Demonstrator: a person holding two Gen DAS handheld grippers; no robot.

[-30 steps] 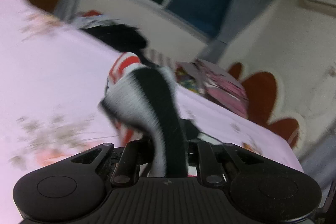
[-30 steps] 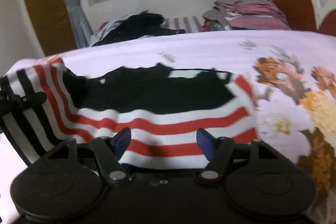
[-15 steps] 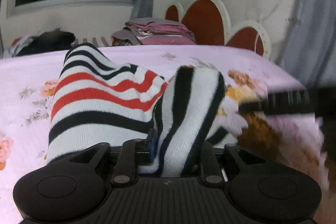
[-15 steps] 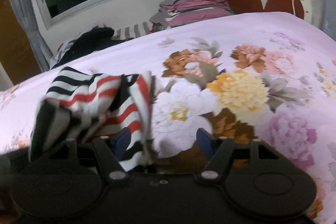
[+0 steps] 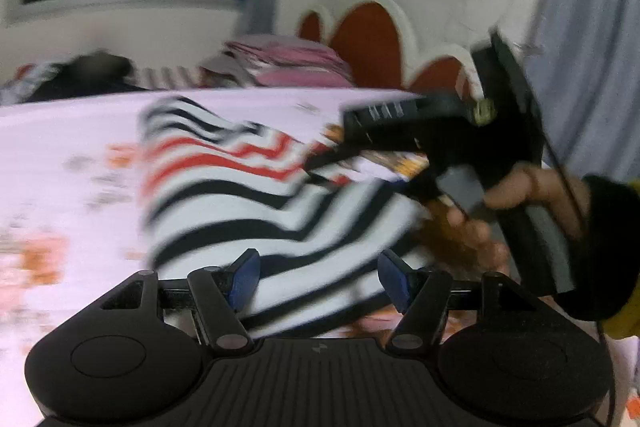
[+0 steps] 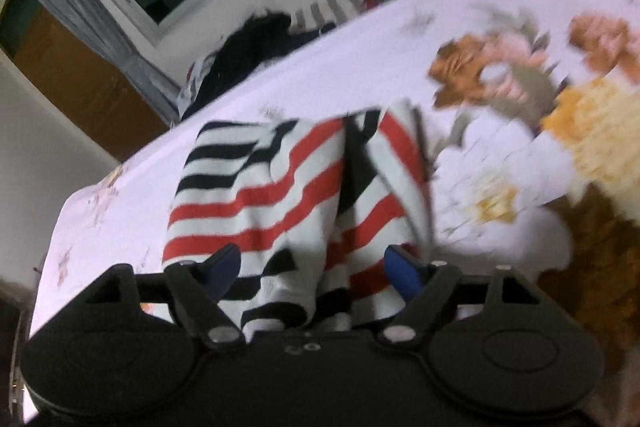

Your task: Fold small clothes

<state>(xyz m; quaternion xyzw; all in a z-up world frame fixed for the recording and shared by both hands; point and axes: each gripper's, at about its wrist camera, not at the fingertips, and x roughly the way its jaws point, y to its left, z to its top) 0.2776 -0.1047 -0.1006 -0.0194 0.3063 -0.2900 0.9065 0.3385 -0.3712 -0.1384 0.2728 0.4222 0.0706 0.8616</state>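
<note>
A small striped garment (image 5: 256,195), white with black and red bands, lies bunched on the pink floral bedsheet (image 5: 60,147). My left gripper (image 5: 318,277) is open just in front of its near edge, holding nothing. The right gripper's body (image 5: 440,131) shows in the left wrist view, reaching over the garment's right side. In the right wrist view the garment (image 6: 280,195) lies folded over itself, and my right gripper (image 6: 316,267) is open with cloth between its spread fingers. Both views are motion-blurred.
A stack of folded pink clothes (image 5: 292,67) sits at the bed's far side by the red scalloped headboard (image 5: 368,43). A dark heap of unfolded clothes (image 6: 256,43) lies at the far edge under the window. A large flower print (image 6: 520,131) covers the sheet to the right.
My left gripper has opened and let go of the garment, which now lies on the bed. The right gripper has swung in over the garment's right side.
</note>
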